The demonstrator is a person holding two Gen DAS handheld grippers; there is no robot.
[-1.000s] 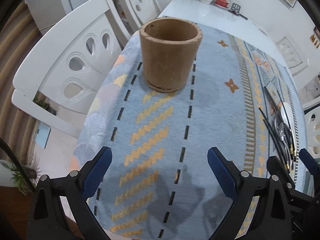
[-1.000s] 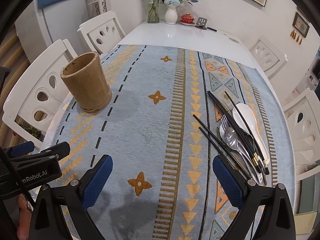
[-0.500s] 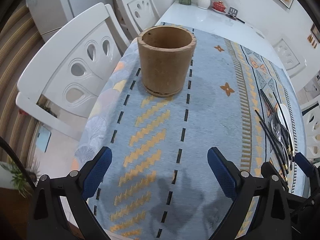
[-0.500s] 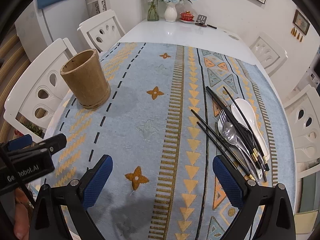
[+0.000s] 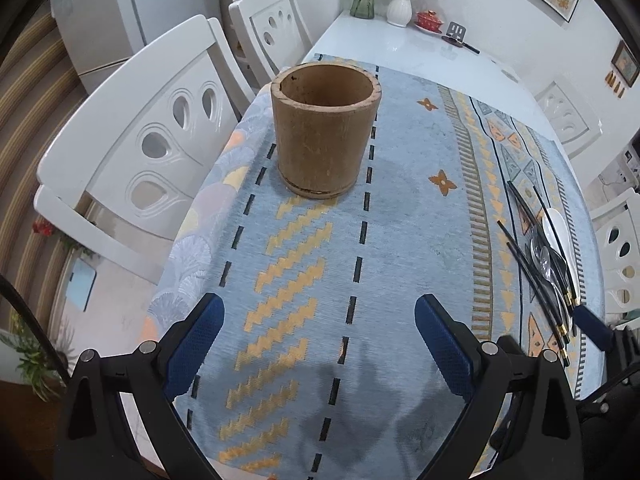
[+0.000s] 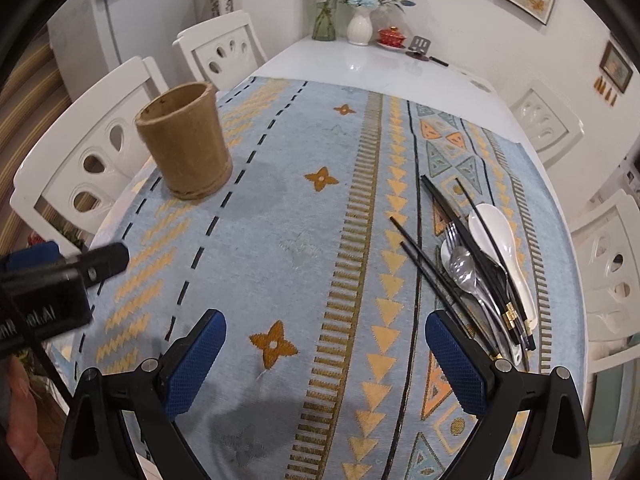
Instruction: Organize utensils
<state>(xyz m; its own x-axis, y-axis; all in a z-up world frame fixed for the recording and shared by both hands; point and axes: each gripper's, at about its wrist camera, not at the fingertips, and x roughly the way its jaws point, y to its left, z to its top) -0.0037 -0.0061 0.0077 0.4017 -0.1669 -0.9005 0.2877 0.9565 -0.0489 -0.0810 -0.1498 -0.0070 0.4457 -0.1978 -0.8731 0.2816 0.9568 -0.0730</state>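
A brown cylindrical holder [image 5: 325, 132] [image 6: 185, 142] stands empty and upright near the table's left edge. A pile of utensils lies on the right of the blue patterned cloth: black chopsticks [image 6: 452, 216] [image 5: 524, 252], a white ceramic spoon [image 6: 496, 232], a metal spoon [image 6: 464, 268] and a fork [image 6: 451, 230]. My left gripper [image 5: 318, 334] hovers open over the cloth, well short of the holder. My right gripper [image 6: 326, 346] is open too, with the utensil pile just ahead of its right finger. Nothing is held.
White chairs [image 5: 132, 152] [image 6: 612, 276] stand along both sides of the table. Vases with flowers [image 6: 358, 24], a red bowl [image 6: 390, 34] and a small stand sit at the far end of the white tabletop [image 6: 360, 68]. A person's hand [image 6: 20, 428] shows at lower left.
Both grippers have drawn back and risen slightly, so holder and utensils look farther off. Both stay open, and nothing on the table has moved.
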